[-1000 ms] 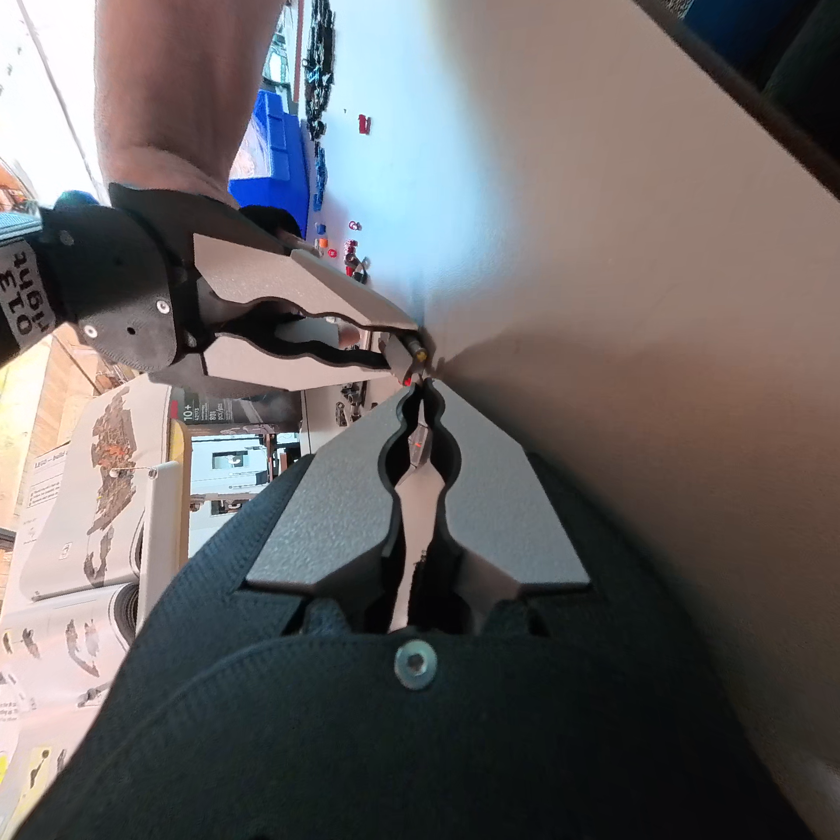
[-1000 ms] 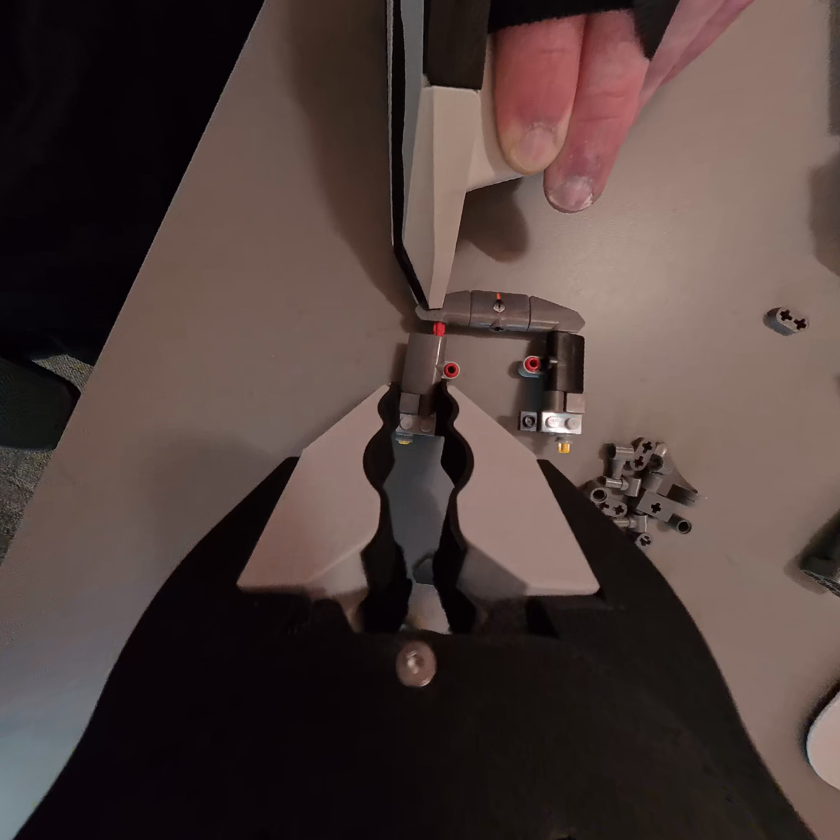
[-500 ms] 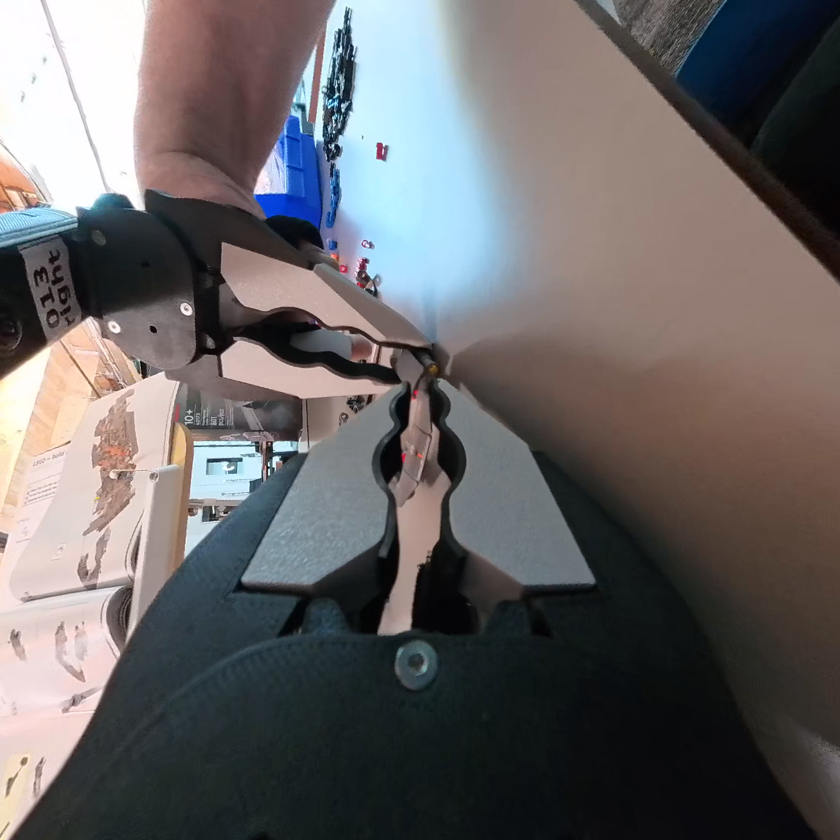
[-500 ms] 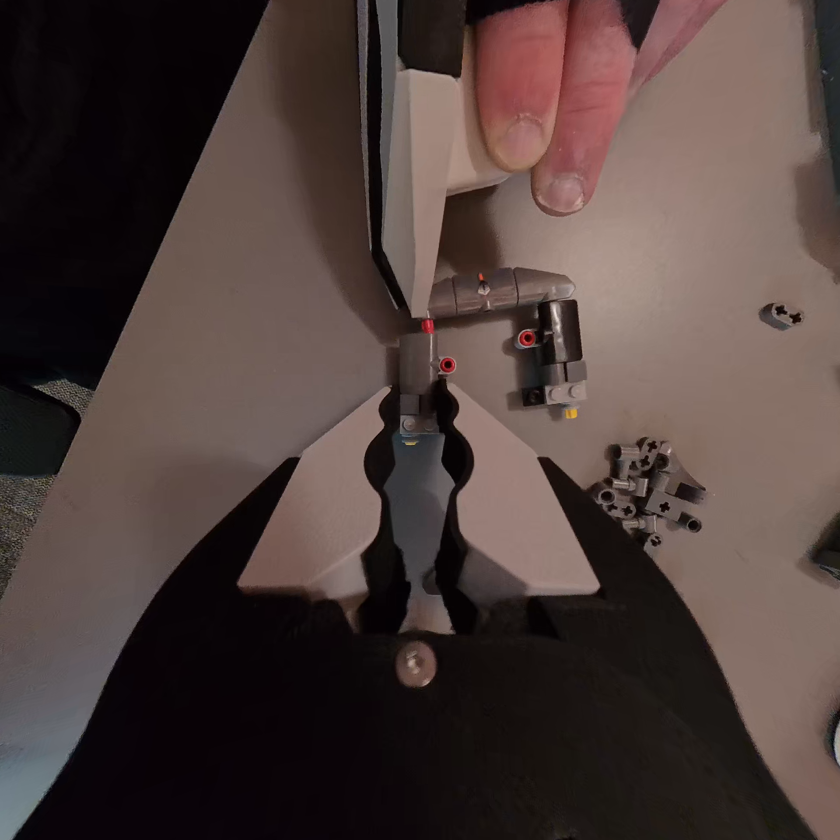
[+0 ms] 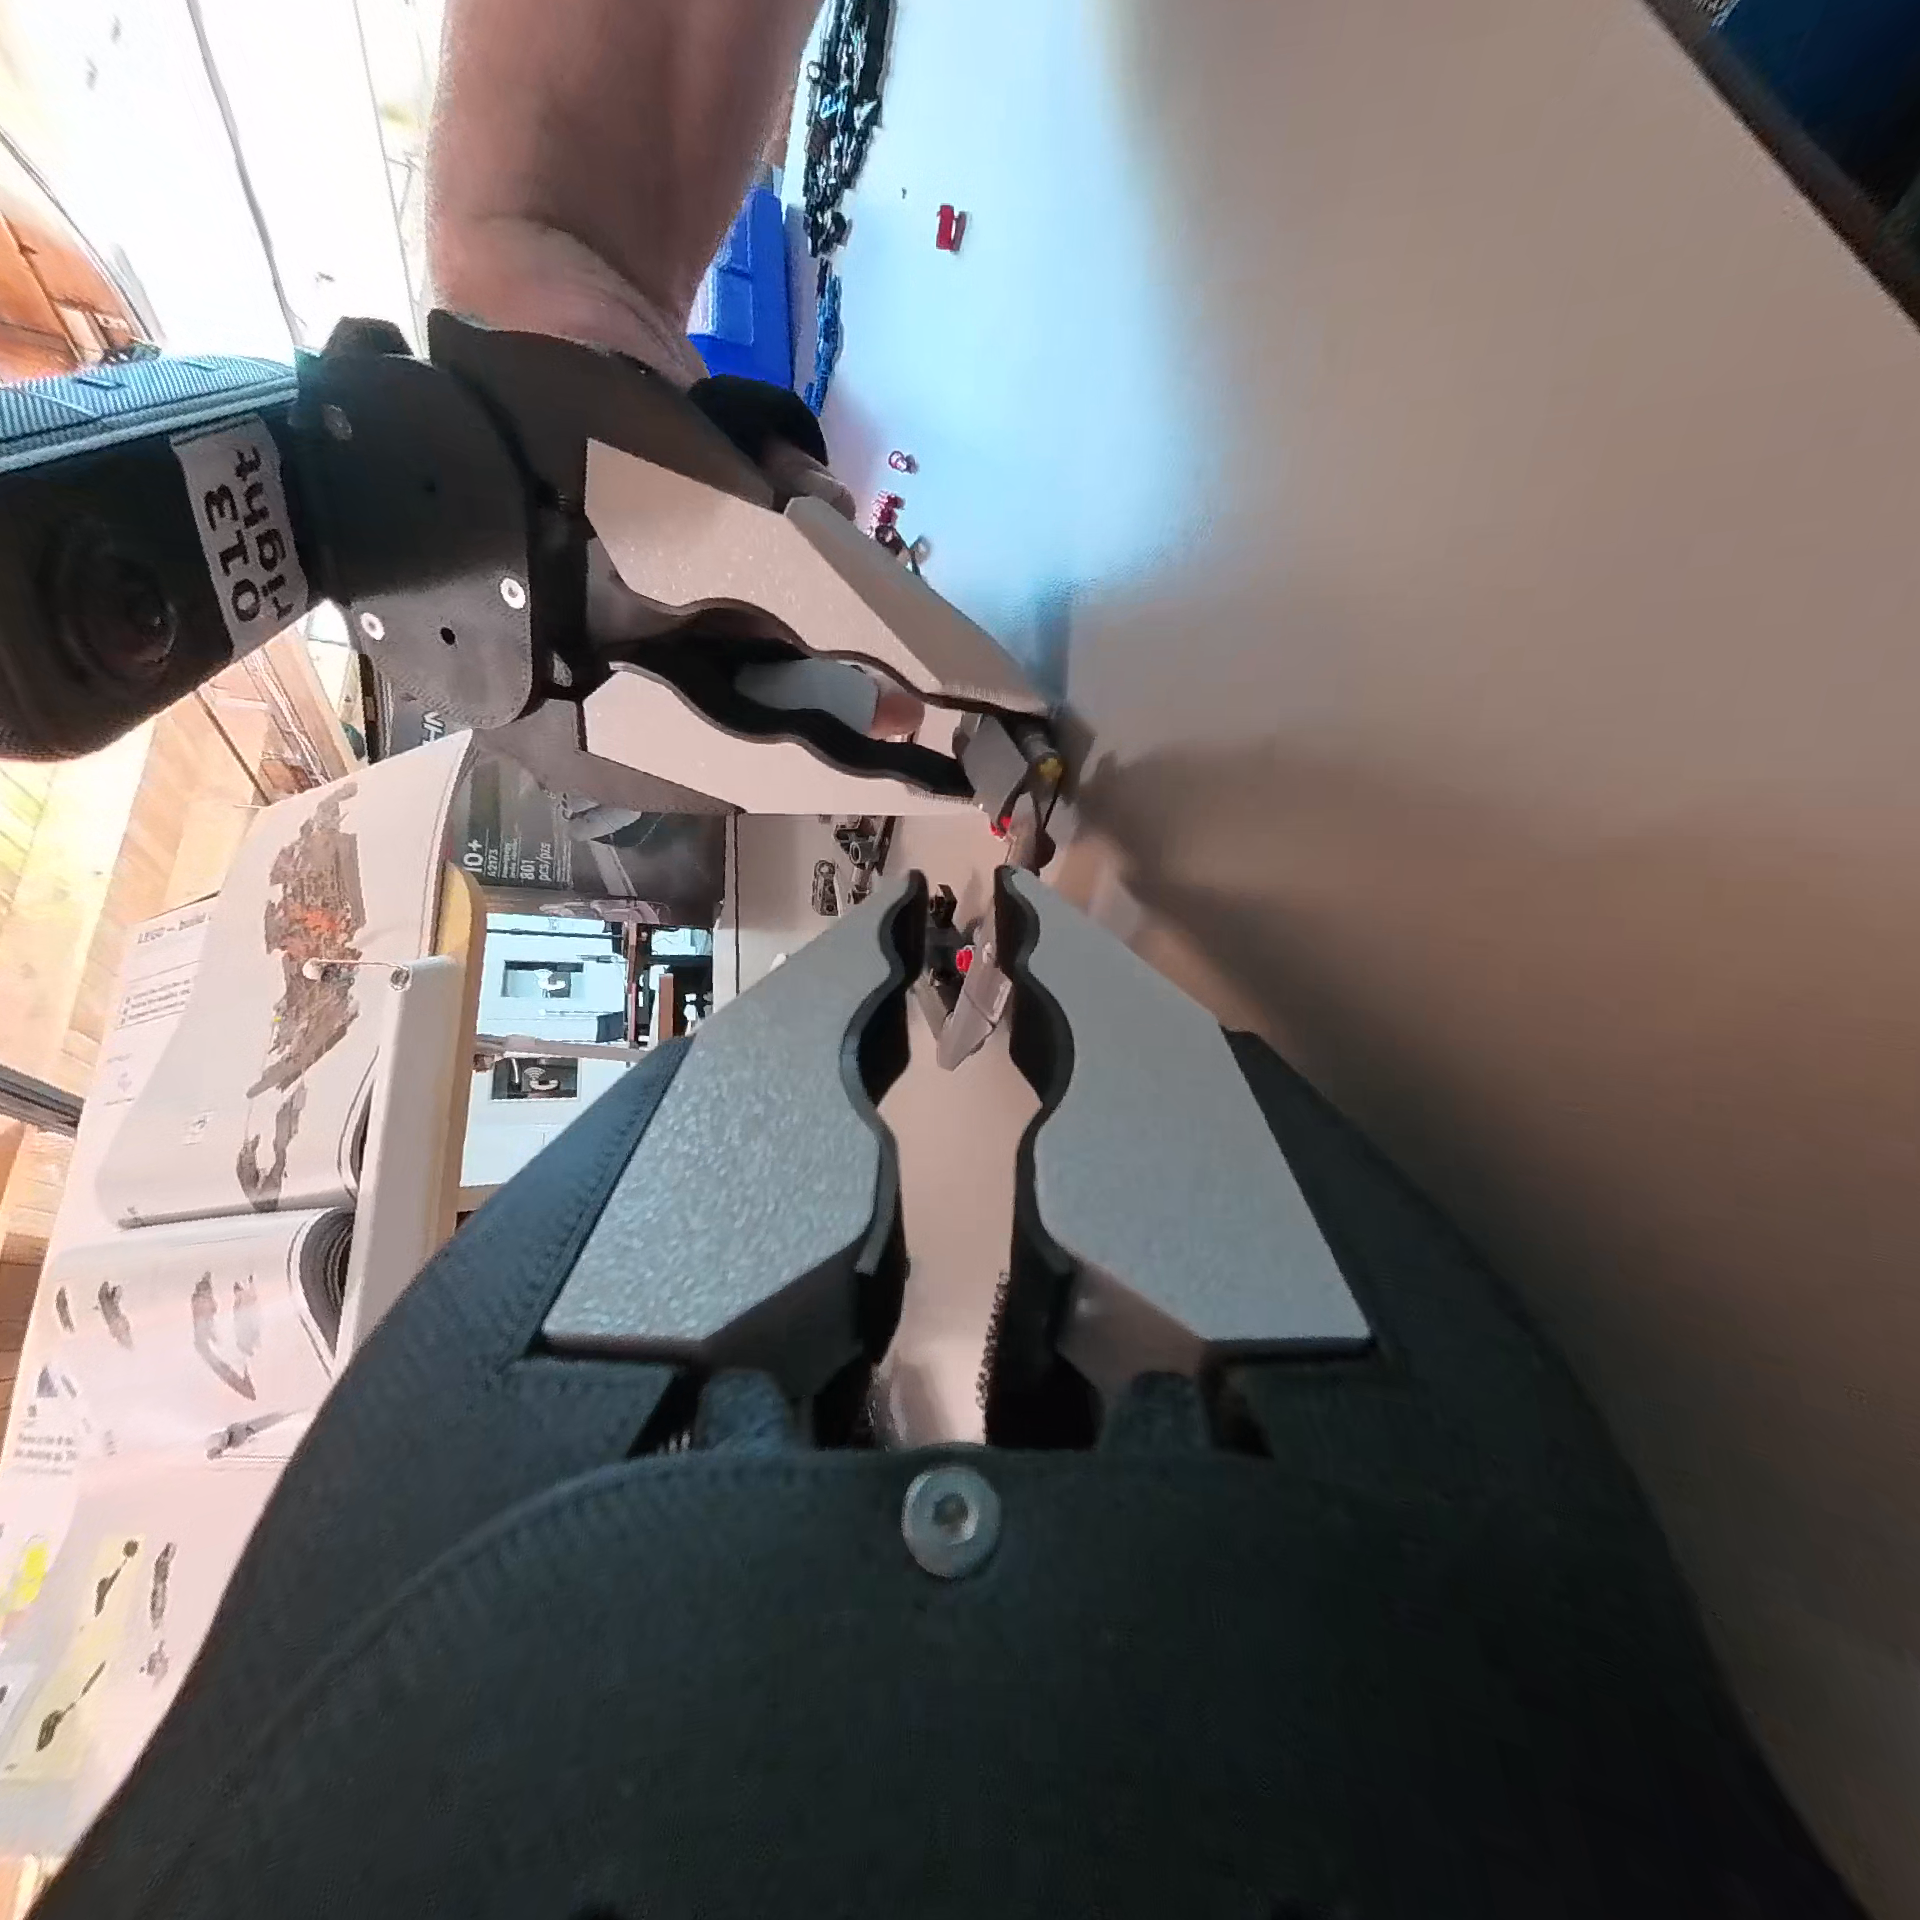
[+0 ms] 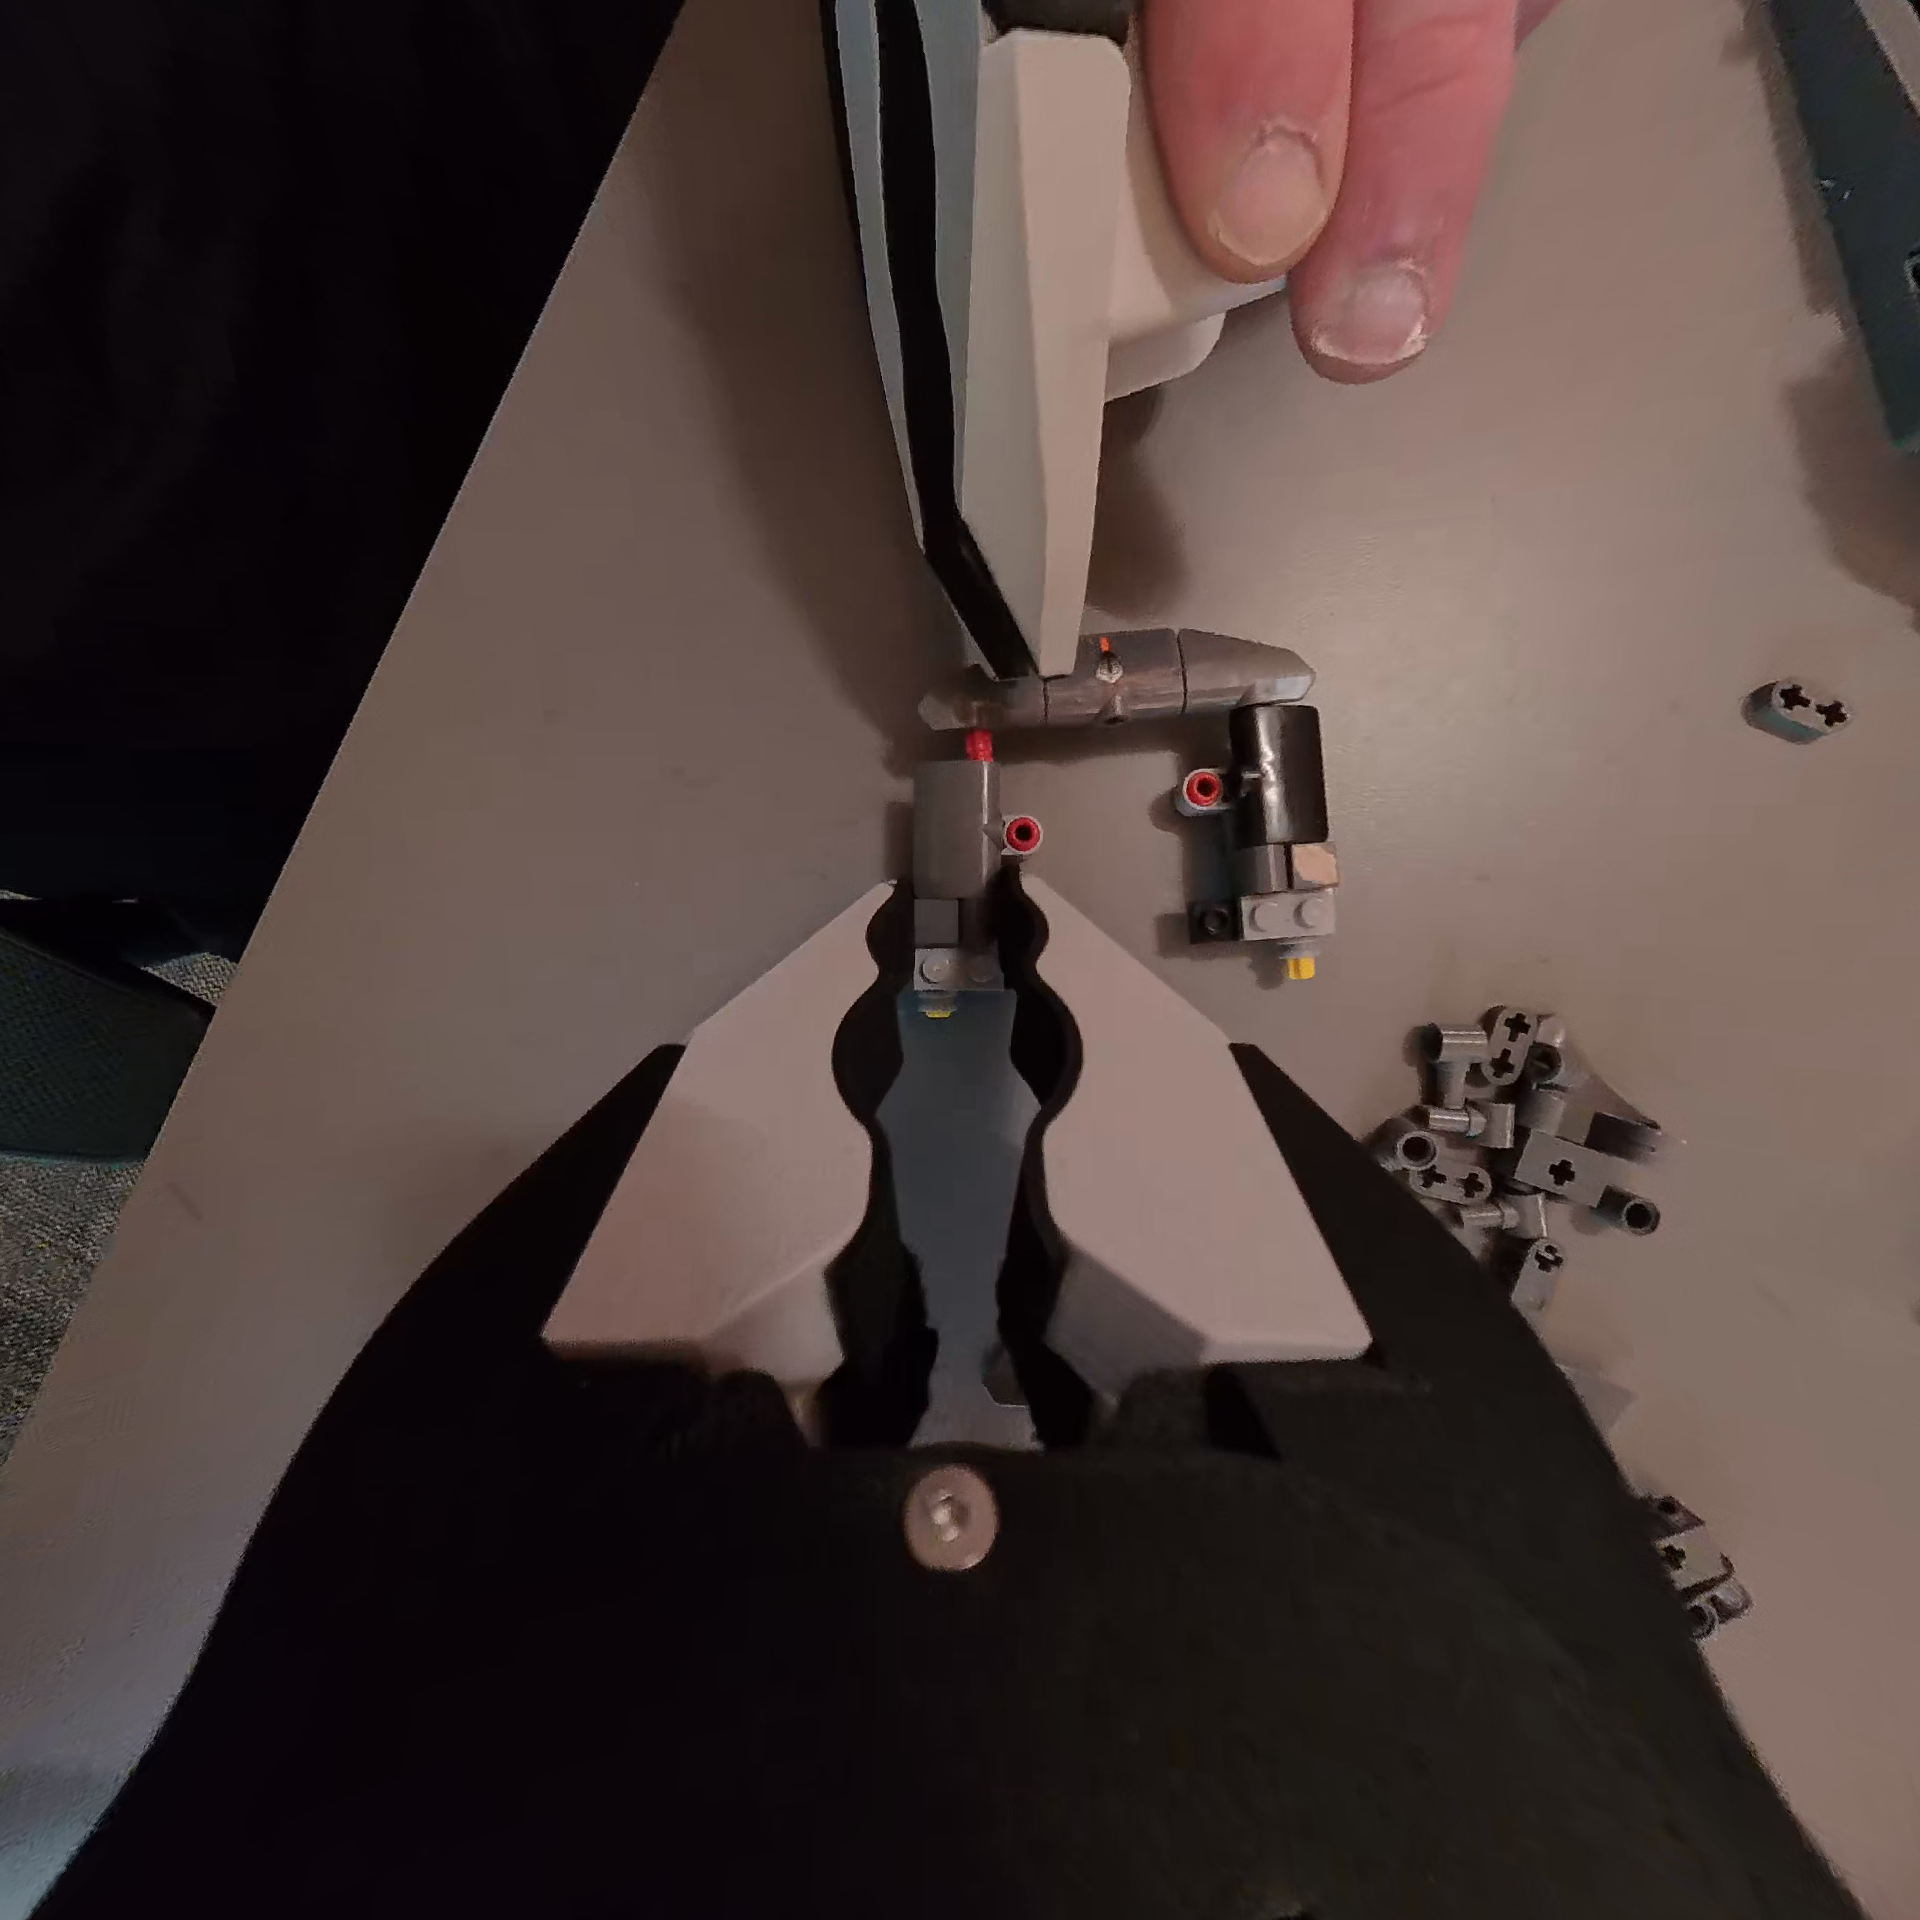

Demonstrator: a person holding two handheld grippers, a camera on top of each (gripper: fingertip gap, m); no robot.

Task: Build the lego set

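Grey brick assembly, a dark grey cylinder with a red pin at its far end and a red-tipped connector on its side, sits between the fingertips of the right gripper, whose narrowly parted jaws are clamped on its studded base; it lies at the table surface near the table's edge. Just beyond its red pin lies a grey wedge-ended bar, connected at its far end to a second cylinder assembly in black and grey with a yellow pin, resting flat on the table.

Left gripper comes in from the opposite side. Its jaws stand slightly apart around the bar's end, with a gap visible on one side of the piece; contact on the other side cannot be confirmed. Two bare fingertips of the person rest on that gripper's body.

Loose grey connectors are heaped to the right. Instruction sheets and a blue bin appear in the left wrist view.
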